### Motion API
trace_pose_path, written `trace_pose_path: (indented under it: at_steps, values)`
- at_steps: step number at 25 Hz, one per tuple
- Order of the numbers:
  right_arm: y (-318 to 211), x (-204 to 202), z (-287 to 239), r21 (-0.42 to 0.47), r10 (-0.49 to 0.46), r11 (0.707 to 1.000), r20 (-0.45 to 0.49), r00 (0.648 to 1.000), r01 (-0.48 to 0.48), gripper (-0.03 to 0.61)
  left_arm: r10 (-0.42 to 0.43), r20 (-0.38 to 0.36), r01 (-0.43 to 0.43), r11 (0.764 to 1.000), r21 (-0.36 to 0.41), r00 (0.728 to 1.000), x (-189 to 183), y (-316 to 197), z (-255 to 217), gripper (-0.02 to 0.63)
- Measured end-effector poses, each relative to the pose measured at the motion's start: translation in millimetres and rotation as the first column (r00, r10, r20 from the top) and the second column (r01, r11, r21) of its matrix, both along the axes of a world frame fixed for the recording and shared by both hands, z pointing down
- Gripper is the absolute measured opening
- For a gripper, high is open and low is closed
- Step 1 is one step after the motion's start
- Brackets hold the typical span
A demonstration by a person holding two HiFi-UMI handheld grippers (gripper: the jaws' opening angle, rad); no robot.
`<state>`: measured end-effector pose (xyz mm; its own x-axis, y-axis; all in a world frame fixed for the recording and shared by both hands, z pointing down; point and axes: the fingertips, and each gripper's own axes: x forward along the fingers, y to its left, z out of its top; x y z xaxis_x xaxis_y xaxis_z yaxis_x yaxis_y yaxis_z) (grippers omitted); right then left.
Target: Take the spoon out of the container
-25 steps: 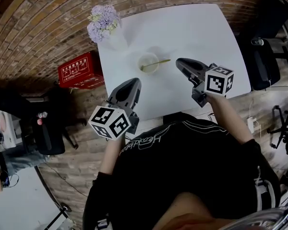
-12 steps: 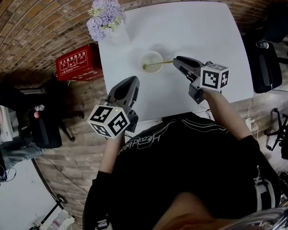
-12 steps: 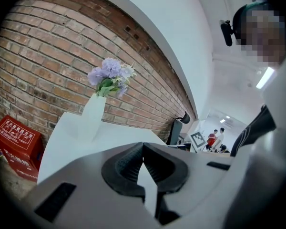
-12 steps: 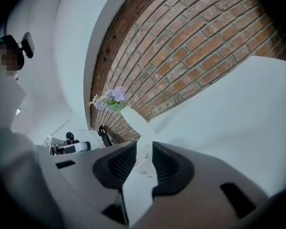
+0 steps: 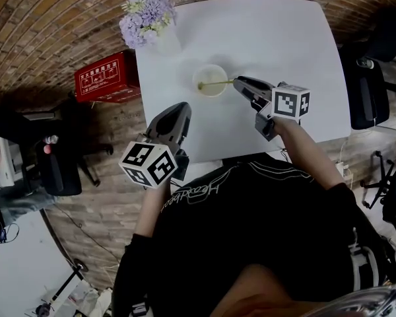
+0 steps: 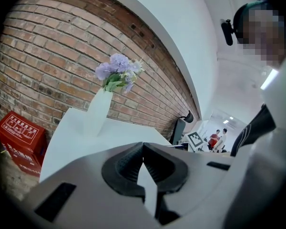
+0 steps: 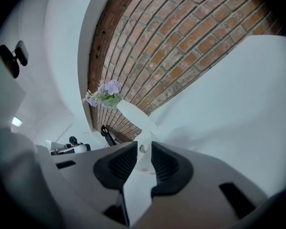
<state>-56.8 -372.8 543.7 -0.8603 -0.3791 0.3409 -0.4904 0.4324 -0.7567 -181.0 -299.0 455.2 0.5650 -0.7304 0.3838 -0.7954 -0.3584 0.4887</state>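
Your right claw [image 5: 238, 82]: jaws slightly apart, nothing clamped. The spoon [image 5: 215, 83] handle end sits right at its tips and looks to be in the gap. The spoon's bowl end is in the container [image 5: 211, 72], directly ahead of that claw on the desk [image 5: 270, 38], handle leaning over the rim. Your left claw [image 5: 176, 113]: jaws together, empty, back and to the left of the right claw. A vase of flowers [image 5: 148, 18] stands beyond the left claw.

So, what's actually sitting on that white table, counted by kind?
Vase of purple flowers: 1
Container: 1
Spoon: 1
Total: 3
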Motion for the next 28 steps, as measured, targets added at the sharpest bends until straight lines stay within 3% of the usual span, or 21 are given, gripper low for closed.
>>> trace_pose_path:
  at_steps: [9,28]
  values:
    - [-1.5,-5.6,-0.2,-0.003,0.008,1.000,0.022,1.000,-0.008,0.008,0.006,0.017,-0.005,1.000,-0.022,1.000,3.7,5.5,5.9,0.005]
    - [2.9,-4.5,-19.3,0.041,0.042,0.998,0.076,0.996,-0.045,0.000,-0.013,0.030,0.013,1.000,-0.013,0.999,-0.7,30.7,-1.1,0.005]
